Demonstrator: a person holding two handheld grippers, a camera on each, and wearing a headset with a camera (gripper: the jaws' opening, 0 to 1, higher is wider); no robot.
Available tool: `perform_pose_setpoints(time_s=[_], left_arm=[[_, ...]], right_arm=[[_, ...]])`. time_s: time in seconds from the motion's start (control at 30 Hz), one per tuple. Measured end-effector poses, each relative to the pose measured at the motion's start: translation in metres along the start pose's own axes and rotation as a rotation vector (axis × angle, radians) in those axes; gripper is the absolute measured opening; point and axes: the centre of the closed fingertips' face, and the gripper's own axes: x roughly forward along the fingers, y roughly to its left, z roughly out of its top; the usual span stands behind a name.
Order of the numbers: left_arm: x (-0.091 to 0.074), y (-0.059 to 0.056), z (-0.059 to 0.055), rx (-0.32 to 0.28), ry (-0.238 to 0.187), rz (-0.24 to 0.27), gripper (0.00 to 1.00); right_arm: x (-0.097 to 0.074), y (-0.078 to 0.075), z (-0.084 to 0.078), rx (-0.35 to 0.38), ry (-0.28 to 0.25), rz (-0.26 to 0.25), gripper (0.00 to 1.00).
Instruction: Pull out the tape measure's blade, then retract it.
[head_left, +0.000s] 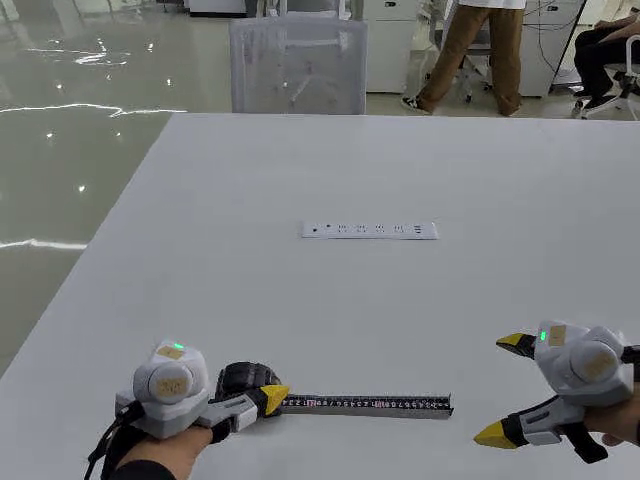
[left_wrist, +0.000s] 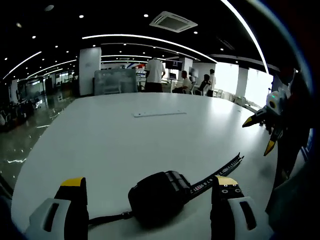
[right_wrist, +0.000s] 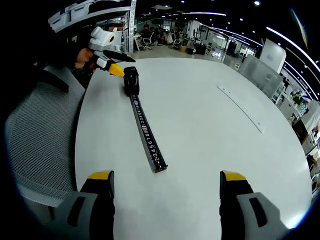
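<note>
One white table (head_left: 450, 170) spans the head view, with one grey mesh chair (head_left: 298, 65) at its far edge and one flat white socket strip (head_left: 370, 230) set in its middle. One tape measure lies on the table's near edge. Its black case (head_left: 245, 378) sits at the person's left, and its blade (head_left: 370, 404) is drawn out flat. The blade's long axis runs left to right along that edge and its free end points toward the right tongs (head_left: 505, 388). There are two tongs, one in each hand. The left tongs (left_wrist: 149, 184) are released and spread wide. The case sits between their yellow tips, and the left gripper view shows a gap on either side. The right tongs are also released, wide open and holding nothing. The blade's end stops short of them, near but apart, aimed between the two tips in the right gripper view
</note>
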Motion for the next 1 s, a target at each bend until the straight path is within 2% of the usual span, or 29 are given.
perform_pose_setpoints(time_s=[0.07, 0.13, 0.2, 0.23, 0.27, 0.3, 0.33, 0.4, 0.5, 0.6, 0.63, 0.67, 0.73, 0.87, 1.0], left_arm=[[0.000, 0.000, -0.001, 0.016, -0.009, 0.013, 1.00], [0.001, -0.001, -0.001, 0.005, -0.009, 0.008, 1.00], [0.003, -0.003, -0.001, 0.004, -0.018, 0.008, 1.00], [0.004, -0.003, -0.002, -0.003, -0.043, 0.018, 1.00], [0.003, -0.002, -0.002, -0.054, -0.066, 0.039, 1.00], [0.003, -0.001, -0.010, -0.118, -0.053, 0.061, 1.00], [0.003, 0.001, -0.018, -0.136, -0.030, 0.075, 1.00], [0.005, 0.003, -0.028, -0.105, -0.006, 0.102, 1.00], [0.009, -0.007, -0.023, -0.034, -0.016, 0.069, 1.00], [0.011, -0.016, -0.021, -0.016, -0.021, 0.053, 1.00], [0.013, -0.019, -0.024, -0.015, -0.010, 0.043, 1.00], [0.016, -0.024, -0.031, -0.018, 0.011, 0.027, 1.00], [0.017, -0.028, -0.036, -0.014, 0.026, 0.017, 1.00], [0.017, -0.030, -0.033, 0.004, 0.011, 0.005, 1.00], [0.016, -0.030, -0.036, 0.003, 0.016, 0.004, 1.00]], right_arm=[[0.006, 0.000, 0.001, -0.032, 0.020, 0.017, 0.82], [0.011, 0.001, -0.002, -0.079, 0.054, 0.040, 0.78], [0.018, 0.002, 0.001, -0.089, 0.060, 0.057, 0.74], [0.023, 0.002, 0.000, -0.089, 0.067, 0.070, 0.72], [0.027, 0.002, 0.000, -0.085, 0.073, 0.080, 0.70], [0.031, 0.003, -0.001, -0.089, 0.081, 0.091, 0.67], [0.033, 0.004, -0.001, -0.095, 0.085, 0.095, 0.64], [0.037, 0.006, -0.003, -0.128, 0.097, 0.113, 0.59], [0.044, 0.005, -0.008, -0.126, 0.120, 0.130, 0.56], [0.048, 0.005, -0.014, -0.112, 0.149, 0.144, 0.51], [0.049, 0.005, -0.014, -0.114, 0.149, 0.143, 0.51], [0.049, 0.006, -0.015, -0.119, 0.151, 0.148, 0.49], [0.052, 0.008, -0.015, -0.135, 0.155, 0.159, 0.43], [0.058, 0.013, -0.013, -0.153, 0.160, 0.181, 0.38], [0.065, 0.016, -0.019, -0.191, 0.195, 0.209, 0.31]])
